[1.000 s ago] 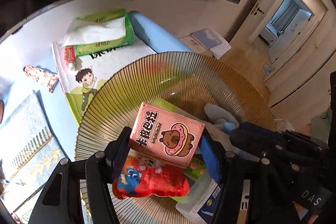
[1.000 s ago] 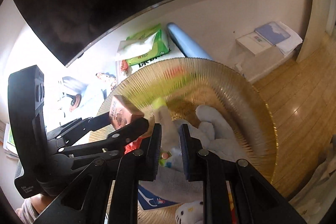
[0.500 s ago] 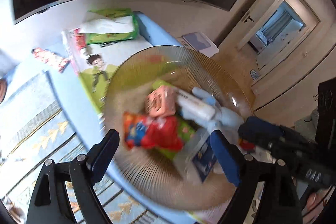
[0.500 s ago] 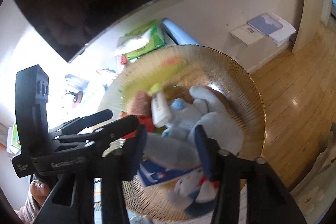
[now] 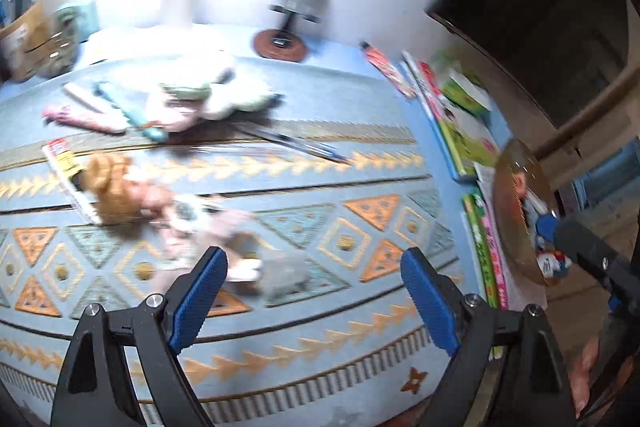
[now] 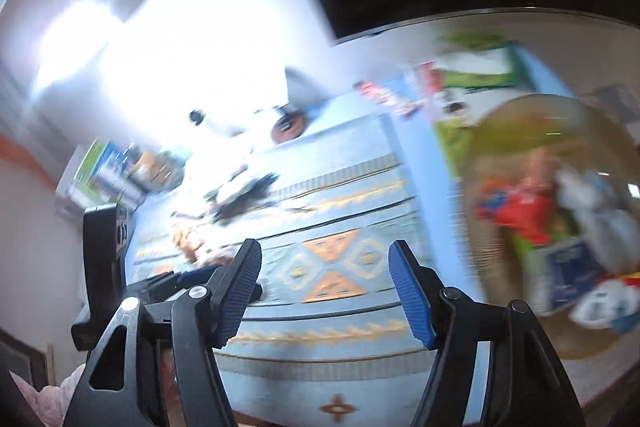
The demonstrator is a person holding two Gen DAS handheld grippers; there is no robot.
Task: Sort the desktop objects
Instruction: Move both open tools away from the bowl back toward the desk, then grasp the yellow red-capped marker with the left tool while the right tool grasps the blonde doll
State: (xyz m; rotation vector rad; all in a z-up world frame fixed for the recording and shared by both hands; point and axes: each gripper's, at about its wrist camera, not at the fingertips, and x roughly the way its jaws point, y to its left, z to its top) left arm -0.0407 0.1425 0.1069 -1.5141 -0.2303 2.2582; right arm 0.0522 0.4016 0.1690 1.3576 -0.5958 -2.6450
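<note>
Doll (image 5: 132,199) nr pens (image 5: 296,143), lamp (image 5: 294,15).

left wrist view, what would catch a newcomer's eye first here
The blue patterned mat with orange triangles fills the view, with a ginger-haired doll lying at its left. At the right edge stands an amber glass bowl holding sorted items. The left hand-held gripper hangs open and empty over the mat.
</note>
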